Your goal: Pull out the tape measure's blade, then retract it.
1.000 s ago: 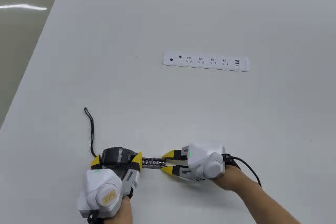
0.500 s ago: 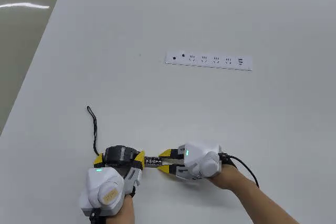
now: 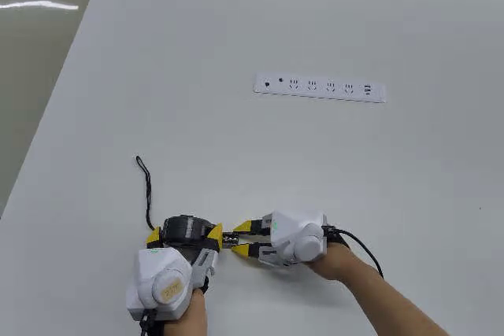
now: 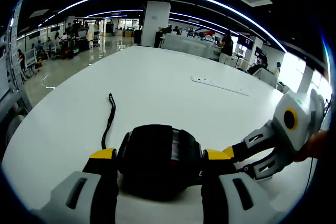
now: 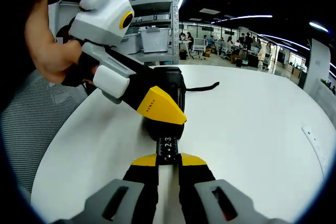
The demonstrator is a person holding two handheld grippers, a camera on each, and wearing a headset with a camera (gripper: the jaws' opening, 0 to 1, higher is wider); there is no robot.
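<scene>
A black tape measure (image 3: 187, 230) lies on the white table near its front edge, and its black wrist strap (image 3: 146, 190) trails away from me. My left gripper (image 3: 184, 235) is shut on the case (image 4: 159, 158), one yellow-tipped finger on each side. A short piece of blade (image 3: 229, 238) sticks out to the right. My right gripper (image 3: 242, 238) is shut on the blade's end (image 5: 167, 149), where printed numbers show. In the right gripper view the case (image 5: 168, 85) sits just behind the left gripper's yellow fingertip (image 5: 159, 106).
A white power strip (image 3: 320, 88) lies flat further back on the table, also seen as the strip (image 4: 219, 85) in the left gripper view. A black cable (image 3: 354, 243) runs from the right gripper along the forearm. The table's left edge (image 3: 55, 92) borders the floor.
The right gripper has moved left toward the case, and the exposed blade is shorter. The head camera has shifted a little.
</scene>
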